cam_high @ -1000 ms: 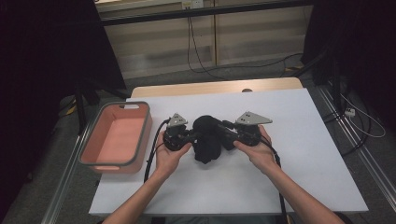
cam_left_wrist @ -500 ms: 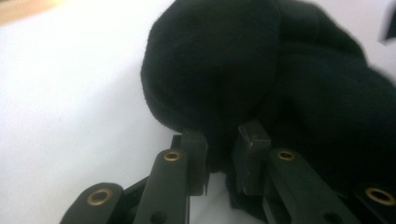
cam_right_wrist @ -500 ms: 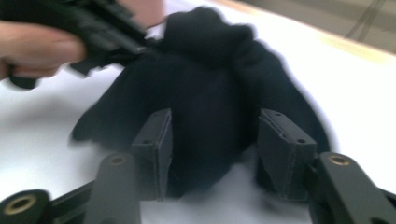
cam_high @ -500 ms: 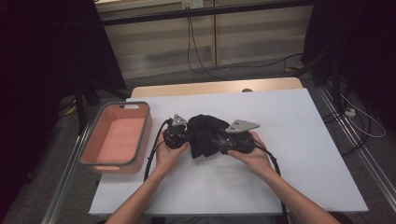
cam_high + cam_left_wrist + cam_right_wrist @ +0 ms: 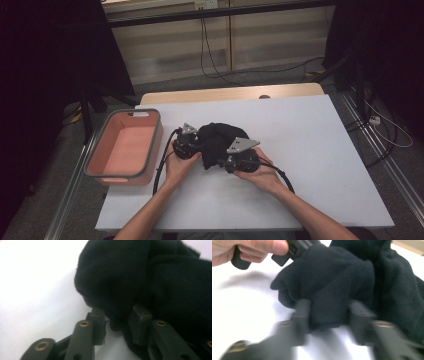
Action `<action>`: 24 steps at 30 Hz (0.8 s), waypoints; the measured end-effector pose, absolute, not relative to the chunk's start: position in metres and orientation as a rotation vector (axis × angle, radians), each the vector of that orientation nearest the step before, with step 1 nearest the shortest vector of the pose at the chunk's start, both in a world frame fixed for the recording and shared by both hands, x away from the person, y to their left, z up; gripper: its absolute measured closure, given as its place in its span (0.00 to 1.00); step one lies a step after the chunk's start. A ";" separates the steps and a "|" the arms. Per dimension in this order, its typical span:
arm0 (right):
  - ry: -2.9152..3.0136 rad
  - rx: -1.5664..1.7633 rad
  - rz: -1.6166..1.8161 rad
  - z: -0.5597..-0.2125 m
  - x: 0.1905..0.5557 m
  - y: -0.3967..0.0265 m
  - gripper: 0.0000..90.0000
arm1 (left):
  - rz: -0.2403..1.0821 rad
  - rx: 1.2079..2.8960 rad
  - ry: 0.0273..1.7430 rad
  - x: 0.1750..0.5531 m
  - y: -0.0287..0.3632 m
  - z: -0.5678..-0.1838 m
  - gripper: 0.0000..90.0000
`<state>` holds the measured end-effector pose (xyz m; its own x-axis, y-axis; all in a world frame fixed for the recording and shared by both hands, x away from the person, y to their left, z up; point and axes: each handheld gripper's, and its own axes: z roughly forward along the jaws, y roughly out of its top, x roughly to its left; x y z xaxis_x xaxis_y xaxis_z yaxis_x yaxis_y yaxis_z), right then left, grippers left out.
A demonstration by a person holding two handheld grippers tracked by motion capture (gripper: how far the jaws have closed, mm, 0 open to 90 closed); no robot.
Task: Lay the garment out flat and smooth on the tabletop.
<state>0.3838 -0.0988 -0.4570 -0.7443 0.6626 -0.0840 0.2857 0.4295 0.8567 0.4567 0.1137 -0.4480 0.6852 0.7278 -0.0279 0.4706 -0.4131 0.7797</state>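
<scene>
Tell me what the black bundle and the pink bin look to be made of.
Black bundle: soft fabric, probably fleece or knit; its surface is matte and fuzzy, and it folds and bunches between the claws. Pink bin: seemingly moulded plastic or silicone; smooth salmon walls, rounded corners, a grey rim with a handle slot.

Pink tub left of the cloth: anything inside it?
The pink tub looks empty; its floor shows bare in the high view. The strip just behind its near wall is hidden. The black cloth lies outside, on the table.
</scene>
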 end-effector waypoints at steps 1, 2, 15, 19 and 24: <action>2.262 0.804 1.267 -0.455 0.384 -0.101 0.82 | 0.397 2.077 0.919 0.456 0.114 -0.446 0.69; 2.252 0.804 1.278 -0.453 0.383 -0.103 0.85 | 0.393 2.067 0.910 0.455 0.116 -0.444 0.66; 2.074 0.884 1.454 -0.413 0.380 -0.146 0.92 | 0.410 1.969 0.773 0.426 0.119 -0.408 0.54; 2.040 0.887 1.483 -0.400 0.378 -0.153 0.92 | 0.377 1.943 0.761 0.424 0.118 -0.406 0.55; 1.973 0.876 1.528 -0.383 0.374 -0.163 0.92 | 0.392 1.937 0.751 0.422 0.121 -0.402 0.53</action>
